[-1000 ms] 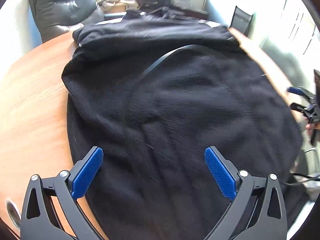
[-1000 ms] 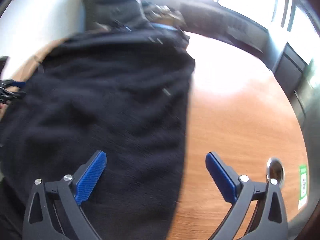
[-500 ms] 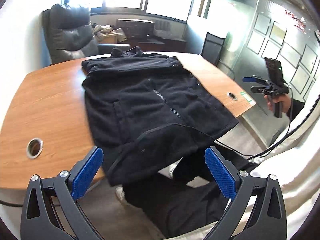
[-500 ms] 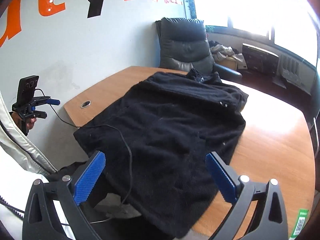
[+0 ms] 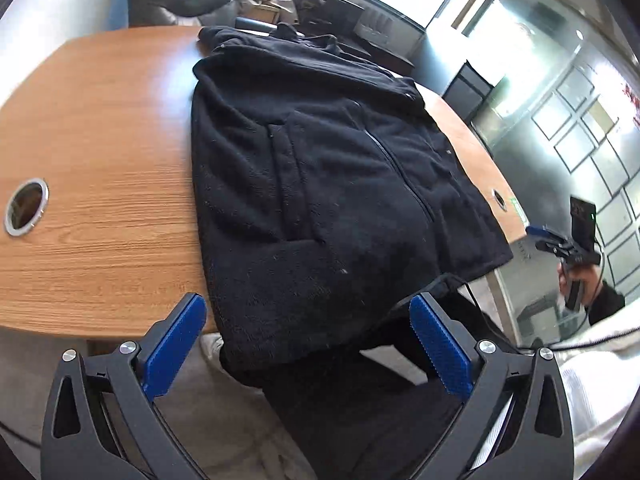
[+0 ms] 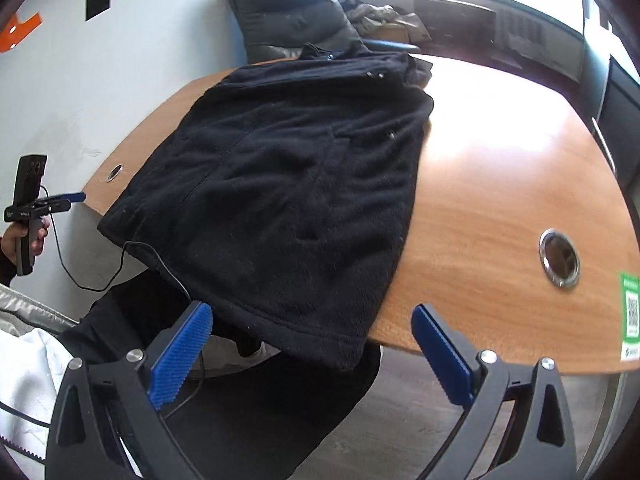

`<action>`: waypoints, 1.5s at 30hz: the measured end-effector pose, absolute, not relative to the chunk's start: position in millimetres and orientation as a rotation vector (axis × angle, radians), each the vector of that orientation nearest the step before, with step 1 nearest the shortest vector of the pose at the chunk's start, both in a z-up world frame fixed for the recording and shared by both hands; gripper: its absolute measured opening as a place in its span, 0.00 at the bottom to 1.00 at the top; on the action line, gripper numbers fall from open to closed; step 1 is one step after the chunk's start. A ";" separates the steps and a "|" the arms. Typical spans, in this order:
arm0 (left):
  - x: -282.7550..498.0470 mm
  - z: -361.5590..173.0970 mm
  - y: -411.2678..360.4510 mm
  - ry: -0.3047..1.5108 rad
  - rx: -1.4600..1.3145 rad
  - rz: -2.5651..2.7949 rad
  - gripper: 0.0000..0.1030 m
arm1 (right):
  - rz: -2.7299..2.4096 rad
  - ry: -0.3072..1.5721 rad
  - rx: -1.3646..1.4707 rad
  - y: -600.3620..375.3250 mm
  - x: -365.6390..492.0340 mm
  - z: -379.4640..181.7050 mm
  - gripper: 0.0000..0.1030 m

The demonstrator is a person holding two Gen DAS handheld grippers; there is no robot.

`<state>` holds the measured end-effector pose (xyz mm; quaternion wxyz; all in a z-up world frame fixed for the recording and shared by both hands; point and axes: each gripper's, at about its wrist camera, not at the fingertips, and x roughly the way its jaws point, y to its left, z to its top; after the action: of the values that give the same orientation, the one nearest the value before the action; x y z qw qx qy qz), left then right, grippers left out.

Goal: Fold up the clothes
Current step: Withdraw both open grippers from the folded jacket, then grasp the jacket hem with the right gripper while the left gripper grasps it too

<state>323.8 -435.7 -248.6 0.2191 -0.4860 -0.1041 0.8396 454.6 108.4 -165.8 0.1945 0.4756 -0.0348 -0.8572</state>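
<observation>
A black fleece zip jacket [image 5: 320,184] [image 6: 292,184] lies spread across the wooden table [image 5: 100,168] [image 6: 500,184], collar at the far end, hem hanging over the near edge. My left gripper [image 5: 308,344] is open, held off the table just before the hanging hem, its blue pads [image 5: 176,344] empty. My right gripper [image 6: 312,348] is open too, close to the hem's near corner, nothing between its fingers. The left wrist view also shows the right gripper [image 5: 560,244] in a hand at the far right; the left gripper [image 6: 52,204] appears at the left of the right wrist view.
A black leather chair [image 6: 288,20] stands behind the table's far end. Round cable grommets [image 5: 26,206] [image 6: 559,258] sit in the tabletop. A thin black cable [image 6: 156,264] runs over the jacket's hem. The person's dark trousers [image 5: 360,400] are below the table edge.
Both grippers pulled back from just above the jacket to beyond the table's near edge, then came in closer to the hem. The jacket lies as it did.
</observation>
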 end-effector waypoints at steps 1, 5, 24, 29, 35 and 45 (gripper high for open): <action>318.5 -252.5 -436.7 -0.317 -1.335 2.328 1.00 | -2.411 -0.131 1.325 112.3 454.9 -166.5 0.98; 302.4 -252.7 -430.3 -0.291 -1.317 2.308 1.00 | -2.416 -0.245 1.314 124.3 449.4 -171.2 0.85; 279.2 -300.6 -458.4 -0.446 -1.513 2.182 1.00 | -2.329 -0.346 1.498 152.7 418.2 -232.4 0.96; 268.3 -302.9 -460.5 -0.492 -1.512 2.095 1.00 | -2.304 -0.324 1.460 149.6 416.8 -234.4 0.98; 263.0 -303.7 -455.2 -0.549 -1.507 1.997 1.00 | -2.182 -0.331 1.417 121.0 411.6 -235.3 0.88; 259.8 -310.3 -466.3 -0.766 -1.489 1.881 0.98 | -2.017 -0.609 1.451 131.0 400.2 -256.8 0.15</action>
<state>259.8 -466.3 -310.3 0.3065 -0.5627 -0.2895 0.7111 400.2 131.1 -256.8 0.2875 0.5431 -0.2282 -0.7552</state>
